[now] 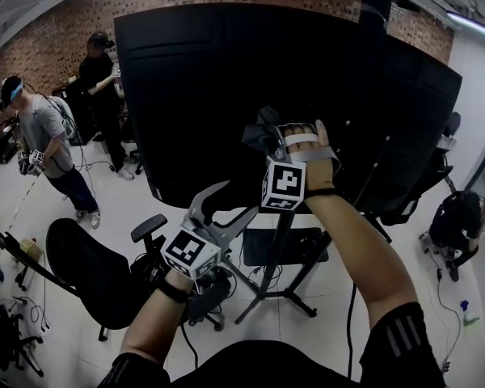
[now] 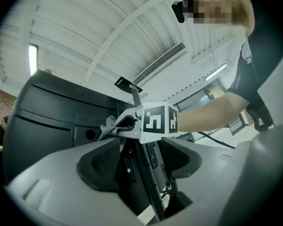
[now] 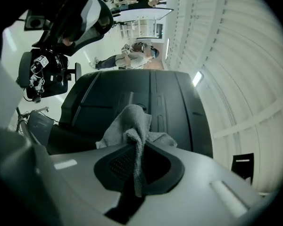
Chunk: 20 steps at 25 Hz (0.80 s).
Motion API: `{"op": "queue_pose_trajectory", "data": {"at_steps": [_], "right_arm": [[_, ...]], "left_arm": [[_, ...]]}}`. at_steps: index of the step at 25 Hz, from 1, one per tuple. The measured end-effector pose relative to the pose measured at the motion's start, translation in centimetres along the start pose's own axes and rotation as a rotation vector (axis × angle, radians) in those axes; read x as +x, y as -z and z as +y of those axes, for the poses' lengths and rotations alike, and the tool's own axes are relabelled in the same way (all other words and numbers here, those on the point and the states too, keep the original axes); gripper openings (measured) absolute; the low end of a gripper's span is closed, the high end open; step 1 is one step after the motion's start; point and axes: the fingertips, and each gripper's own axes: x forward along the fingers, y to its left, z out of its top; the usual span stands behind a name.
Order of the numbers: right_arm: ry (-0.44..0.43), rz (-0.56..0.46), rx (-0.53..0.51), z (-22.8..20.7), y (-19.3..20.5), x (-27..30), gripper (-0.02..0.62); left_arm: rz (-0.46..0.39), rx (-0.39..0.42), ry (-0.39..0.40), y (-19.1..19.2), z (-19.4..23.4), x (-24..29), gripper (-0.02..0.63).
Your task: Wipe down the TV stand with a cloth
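The TV stand (image 1: 275, 269) rises under the big black TV (image 1: 226, 79), its post and spread legs just beyond our two hands.

In the head view, the right gripper (image 1: 271, 144) is raised against the TV's back with the grey cloth (image 1: 257, 134) bunched at its tip. The left gripper (image 1: 226, 208) sits lower, near the post. We judge that the cloth is up on the panel rather than the stand, so a hard push there could rock the screen on its post. An office chair (image 1: 89, 273) crowds the base on the left, and a cable (image 1: 352, 297) hangs by the legs, ready to snag. Other people (image 1: 52, 148) work well apart.

In the left gripper view, its jaws are spread with nothing between them. The post only shows through the gap.

In the right gripper view, the jaws are pinched on a narrow fold of cloth and most of it hangs loose. We think a firm drag could pull it free.
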Motion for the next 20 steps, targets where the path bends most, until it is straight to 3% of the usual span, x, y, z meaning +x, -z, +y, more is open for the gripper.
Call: {"op": "queue_pose_trajectory", "data": {"at_steps": [4, 20], "right_arm": [[-0.037, 0.02, 0.017, 0.7, -0.5, 1.4, 0.029], [-0.04, -0.136, 0.09, 0.1, -10.2, 3.2, 0.029]], "left_arm": [[-0.01, -0.001, -0.008, 0.3, 0.9, -1.0, 0.296], [0.015, 0.013, -0.092, 0.4, 4.1, -5.7, 0.296]]}}
